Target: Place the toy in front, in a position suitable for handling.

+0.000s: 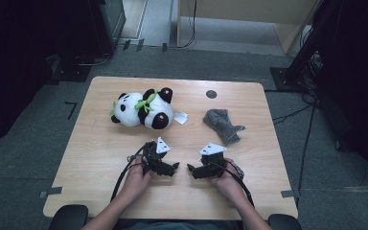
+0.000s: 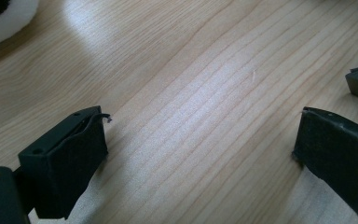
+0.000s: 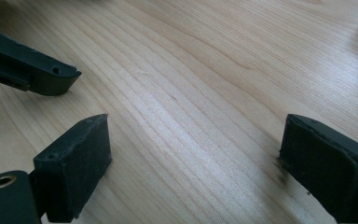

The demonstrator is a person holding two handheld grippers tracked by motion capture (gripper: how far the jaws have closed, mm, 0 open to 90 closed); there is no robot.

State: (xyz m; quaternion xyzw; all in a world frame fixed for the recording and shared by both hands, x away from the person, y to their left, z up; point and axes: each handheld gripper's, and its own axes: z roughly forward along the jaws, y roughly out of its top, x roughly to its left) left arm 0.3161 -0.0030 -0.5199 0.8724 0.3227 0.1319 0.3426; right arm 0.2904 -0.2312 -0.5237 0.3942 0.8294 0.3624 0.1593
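Both grippers' jaws apart on bare table (image 1: 100, 158), panda plush (image 1: 142, 109) well beyond.

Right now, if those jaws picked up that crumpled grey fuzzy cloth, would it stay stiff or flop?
The crumpled grey fuzzy cloth would probably flop and drape, since it lies in soft folds. It looks light and unlikely to roll or slip.

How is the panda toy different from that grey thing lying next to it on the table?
The panda plush is black and white with a green trim; the grey cloth is one dull colour. The panda plush is plump and rounded, while the grey cloth lies flat and crumpled. The panda plush lies to the left, the grey cloth to the right. Both are soft and rest on the wooden table, untouched.
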